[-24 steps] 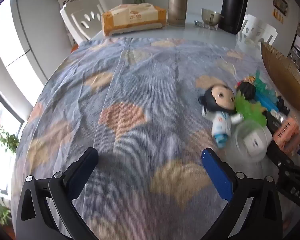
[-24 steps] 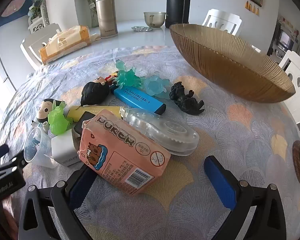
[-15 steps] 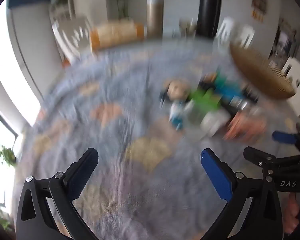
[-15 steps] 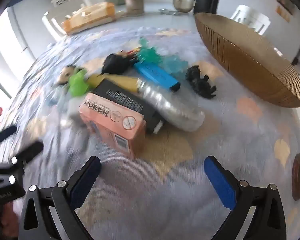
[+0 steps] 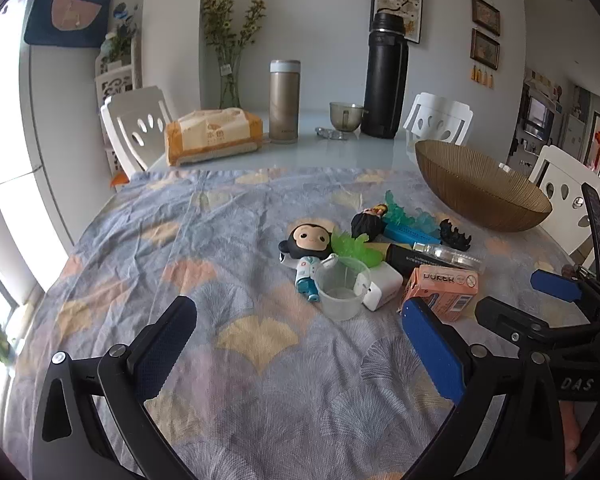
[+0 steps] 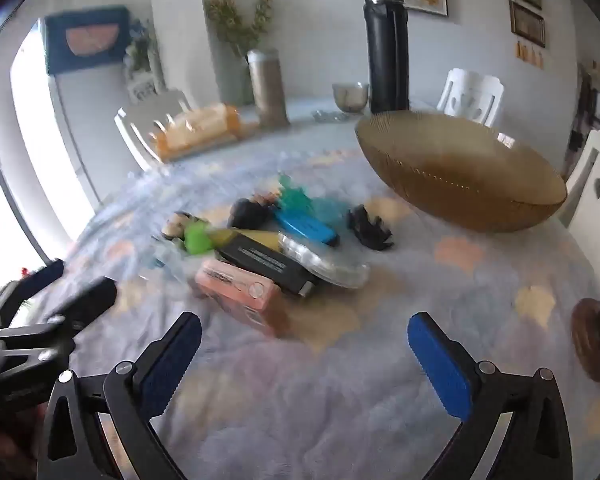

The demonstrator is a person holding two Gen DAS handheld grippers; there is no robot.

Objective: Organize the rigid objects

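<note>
Both grippers have been pulled back and lifted since the earlier frames, so the whole pile is seen from farther off now, and the poker box [image 5: 444,290] that sat right at the right gripper [image 6: 304,364] is well clear of it.

Progress-wise, nothing looks sorted yet. The brown bowl [image 5: 480,196] appears empty, and everything is still heaped on the surface [image 5: 180,280] beside it: the doll figure [image 5: 306,250], clear cup [image 5: 342,288], white charger [image 5: 382,286], green plastic bit [image 5: 354,246], blue lighter [image 5: 406,234], black figurine [image 5: 454,236] and a clear tape dispenser [image 5: 446,254]. So basically the whole job is left, presumably moving each piece into the bowl.

Pose: the left gripper [image 5: 296,344] is held low over the cloth, aimed at the cup and doll, fingers spread wide with nothing between them. The right one is hovering nearer the poker box, fingers spread too, nothing pinched. That view is motion-blurred, so fine detail can't be made out.
</note>
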